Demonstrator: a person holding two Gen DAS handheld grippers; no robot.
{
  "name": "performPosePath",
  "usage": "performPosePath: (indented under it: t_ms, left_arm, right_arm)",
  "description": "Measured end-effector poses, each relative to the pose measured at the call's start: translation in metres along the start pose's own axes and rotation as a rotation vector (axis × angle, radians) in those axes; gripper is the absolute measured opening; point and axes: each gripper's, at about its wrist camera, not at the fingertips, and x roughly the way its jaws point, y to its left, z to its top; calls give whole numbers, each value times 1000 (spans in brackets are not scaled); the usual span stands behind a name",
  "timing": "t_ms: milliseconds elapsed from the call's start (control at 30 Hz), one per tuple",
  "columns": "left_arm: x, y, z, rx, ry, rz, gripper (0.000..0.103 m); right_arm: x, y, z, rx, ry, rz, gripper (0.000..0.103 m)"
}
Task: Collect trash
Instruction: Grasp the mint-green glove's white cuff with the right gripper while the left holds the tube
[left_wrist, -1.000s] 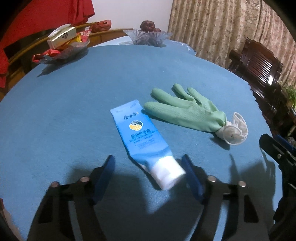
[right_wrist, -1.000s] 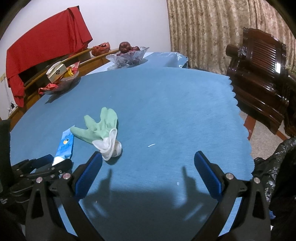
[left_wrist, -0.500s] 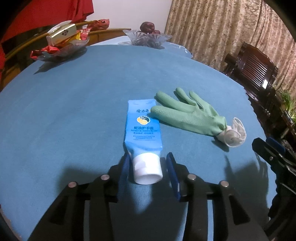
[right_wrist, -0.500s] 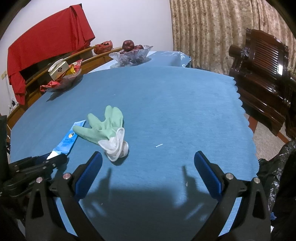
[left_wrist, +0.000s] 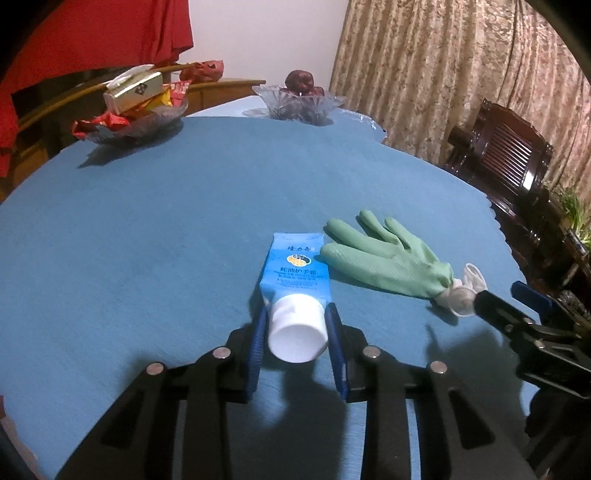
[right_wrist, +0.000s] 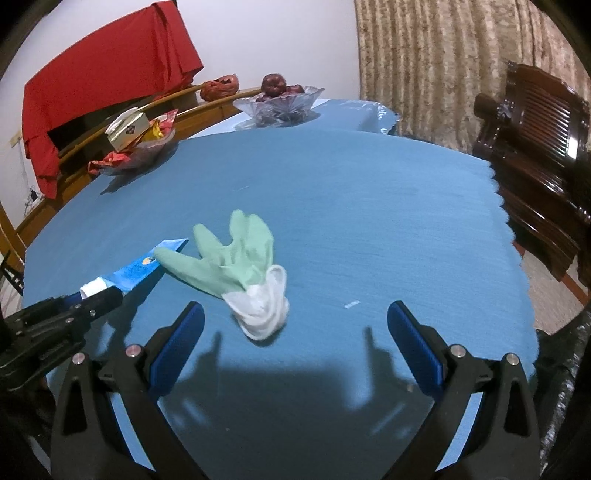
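left gripper (left_wrist: 296, 322) jaws just closed on blue tube (left_wrist: 293, 275); right gripper (right_wrist: 295, 323) jaws wide apart

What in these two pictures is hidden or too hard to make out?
- Left wrist view: the print on the blue tube is too small to read.
- Right wrist view: the left gripper covers the tube's cap end.
- Right wrist view: the black bag is cut off by the right edge.
- Both views: the fruit bowl's contents are too far away.

blue tube (left_wrist: 295, 275) with chinese characters, top line 隆力奇, larger line 蛇油护手霜; smaller print below unreadable
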Motion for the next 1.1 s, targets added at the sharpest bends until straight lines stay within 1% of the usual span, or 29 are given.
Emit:
performPosePath:
  t_ms: [67,133,167,233,300,367,400,467,533,567,600,667,700,800,933,1100]
  left_arm:
    - [2,3,0,-2,10,1,31]
    - [6,4,-2,-9,23,-1,31]
    - [7,6,-3,-12,29,-1,31]
    - [11,9,-4,-13,46,-8,31]
    - [15,11,-5,-15,65,-17,32]
    - [19,14,-5,-28,82,-28,32]
    - [20,14,-4,-28,80,-29,32]
    - [21,14,-2,-31,84,-31,34]
    - [24,14,1,-38,86,-40,42]
    - [25,13,3,-37,88,-35,44]
    - [27,12,4,-36,91,-31,45]
    - [31,9,6,-20,92,-15,43]
    - [32,7,6,-7,90,-2,40]
    - [33,5,7,0,86,-6,39]
    - [25,6,6,-12,58,-17,38]
    - [7,-2,3,0,40,-36,37]
  right_arm:
    - [7,5,2,-5,11,6,94]
    - [17,9,6,-12,34,13,87]
    - [22,10,8,-15,46,16,81]
    - [31,14,12,-18,73,25,77]
    - [38,17,14,-21,95,32,67]
    - [45,19,14,-24,123,46,61]
    - [47,20,14,-26,133,51,61]
    - [49,23,15,-30,135,54,59]
    - [51,24,16,-33,138,56,56]
    - [51,25,16,-35,139,57,52]
    - [51,25,16,-38,139,59,46]
    - [50,27,17,-46,138,60,41]
    - [50,26,17,-44,137,59,38]
    - [48,23,16,-25,135,63,34]
    - [37,18,13,-1,114,49,32]
    - [17,8,11,34,75,36,30]
